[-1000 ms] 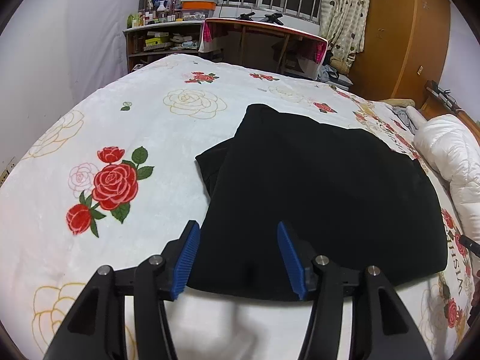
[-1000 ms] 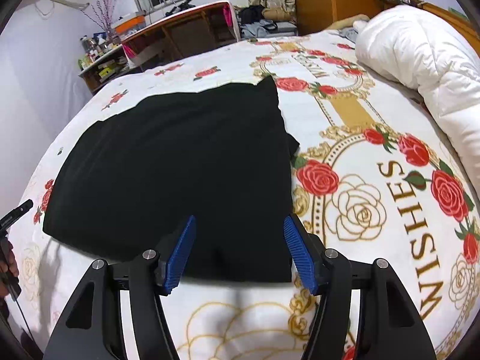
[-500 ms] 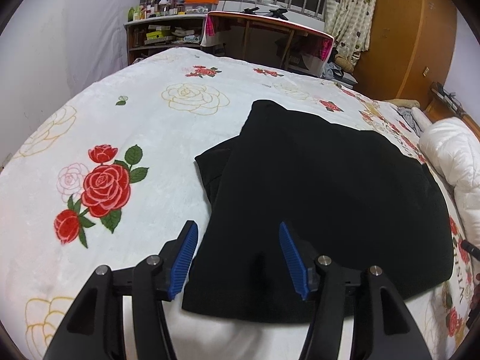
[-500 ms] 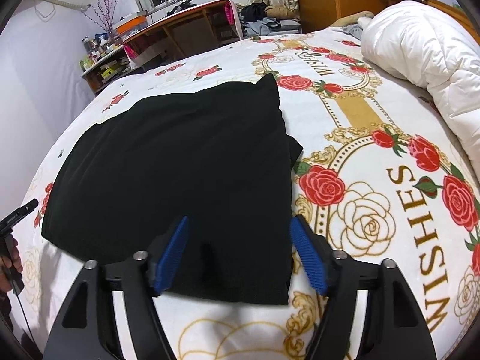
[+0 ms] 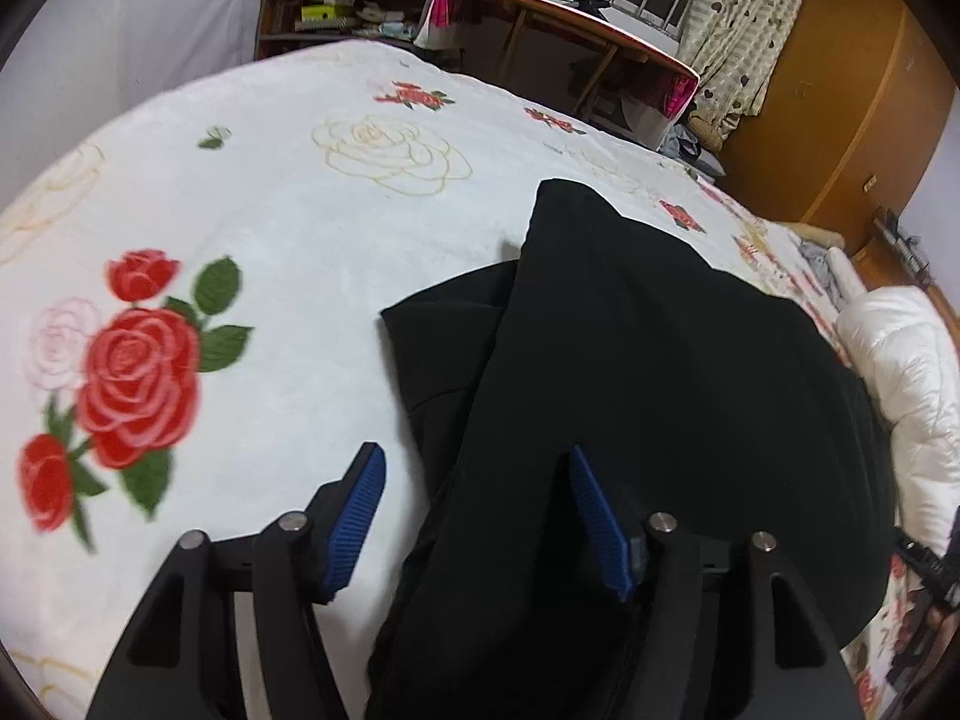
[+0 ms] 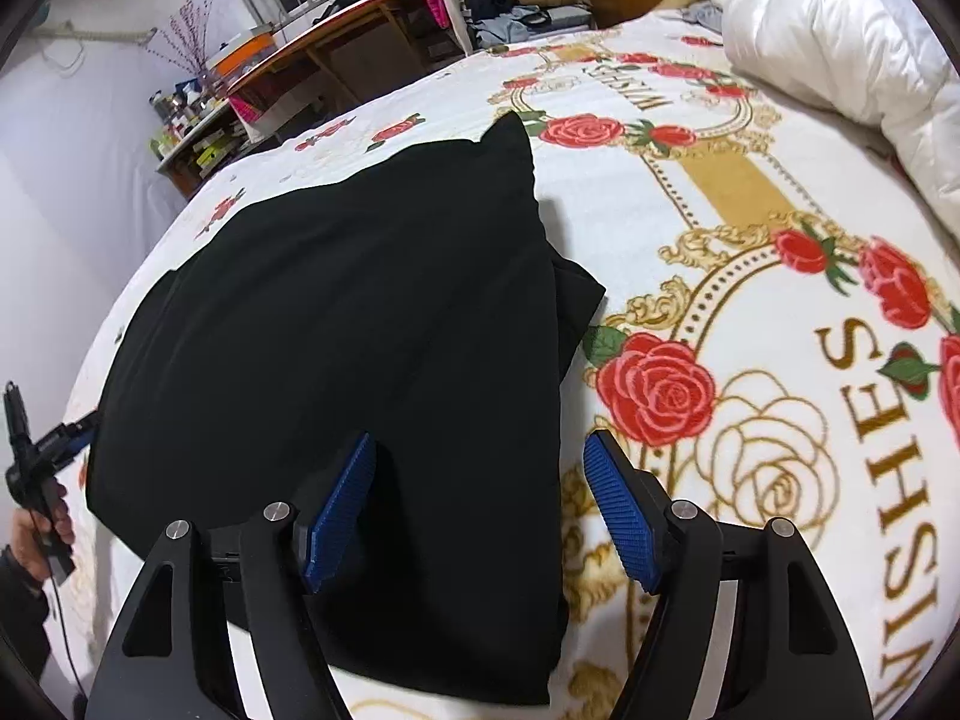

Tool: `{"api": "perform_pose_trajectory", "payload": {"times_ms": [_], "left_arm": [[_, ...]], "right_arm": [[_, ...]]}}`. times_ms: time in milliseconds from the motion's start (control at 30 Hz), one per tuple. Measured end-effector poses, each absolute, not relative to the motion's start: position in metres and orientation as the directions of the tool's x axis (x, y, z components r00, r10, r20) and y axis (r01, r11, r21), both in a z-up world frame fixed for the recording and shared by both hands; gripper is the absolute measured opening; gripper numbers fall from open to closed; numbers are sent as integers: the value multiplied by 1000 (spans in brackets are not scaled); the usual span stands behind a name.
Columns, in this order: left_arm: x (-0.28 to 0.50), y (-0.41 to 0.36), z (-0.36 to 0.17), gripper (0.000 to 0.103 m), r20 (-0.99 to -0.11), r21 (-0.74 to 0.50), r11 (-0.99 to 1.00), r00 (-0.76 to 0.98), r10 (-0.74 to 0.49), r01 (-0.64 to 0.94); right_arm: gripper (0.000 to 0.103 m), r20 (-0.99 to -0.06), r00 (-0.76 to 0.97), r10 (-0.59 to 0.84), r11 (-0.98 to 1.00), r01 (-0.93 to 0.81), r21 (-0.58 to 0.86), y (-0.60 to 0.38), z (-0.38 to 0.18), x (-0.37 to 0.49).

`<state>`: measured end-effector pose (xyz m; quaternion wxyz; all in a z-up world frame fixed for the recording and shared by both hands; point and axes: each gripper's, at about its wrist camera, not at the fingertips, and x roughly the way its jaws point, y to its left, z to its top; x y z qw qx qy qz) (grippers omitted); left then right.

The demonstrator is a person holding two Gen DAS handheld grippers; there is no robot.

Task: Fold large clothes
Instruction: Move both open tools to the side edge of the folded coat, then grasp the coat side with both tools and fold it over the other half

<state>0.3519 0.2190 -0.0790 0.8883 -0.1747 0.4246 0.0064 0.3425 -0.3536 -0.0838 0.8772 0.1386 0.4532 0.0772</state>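
garment: a black garment (image 5: 648,396) is lying folded flat on the bed, spreading away ahead of both claws; a lower layer is poking out past the top layer on each outer side.
garment, near left claw: its near left corner is sitting between and under the blue pads, the left edge running up and away from just inside the left pad.
garment, near right claw: the black garment (image 6: 336,324) is filling the space ahead of the left pad, and its right edge is running away between the two pads, closer to the right one.
left gripper: the left gripper (image 5: 474,516) is hanging over the near edge of the cloth with its jaws opening; cloth is lying beneath the gap, but the pads are not pressing on it.
right gripper: the right gripper (image 6: 480,507) is standing spread wide over the near right corner, pads clear of the cloth.
bedspread: a white bedspread (image 5: 288,228) printed with red roses is showing to the left of the left claw; in the right view the bedspread (image 6: 738,192) is carrying gold lettering to the right of the right claw.
duvet: a white duvet (image 6: 840,60) is bunching far ahead and to the right of the right claw.
person's hand: a hand (image 6: 36,531) is gripping the other gripper's handle at the far left of the right view.
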Motion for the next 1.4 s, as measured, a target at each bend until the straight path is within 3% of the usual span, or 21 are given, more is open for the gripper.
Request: {"api": "perform_pose_trajectory", "payload": {"times_ms": [67, 533, 733, 933, 1000, 1200, 1400], "left_arm": [[360, 220, -85, 73, -749, -343, 926, 641, -168, -159], [381, 226, -125, 91, -706, -531, 830, 630, -323, -169], [389, 221, -129, 97, -713, -530, 832, 618, -331, -166], [395, 214, -128, 98, -730, -505, 844, 611, -306, -180], [395, 210, -126, 95, -736, -488, 854, 612, -290, -182], [393, 200, -119, 73, -738, -451, 876, 623, -258, -171], [388, 188, -100, 42, -745, -383, 909, 638, -197, -166]], "right_arm": [[77, -768, 577, 278, 941, -2, 339, -358, -88, 349], [79, -712, 527, 465, 843, -17, 538, -379, -119, 388], [83, -676, 489, 551, 775, 1, 632, -385, -139, 401], [82, -698, 463, 547, 793, -17, 610, -377, -137, 410], [76, -703, 455, 547, 797, -27, 603, -372, -135, 413], [57, -723, 452, 522, 822, -39, 569, -359, -129, 417], [37, -747, 471, 470, 860, -54, 507, -344, -113, 416]]}}
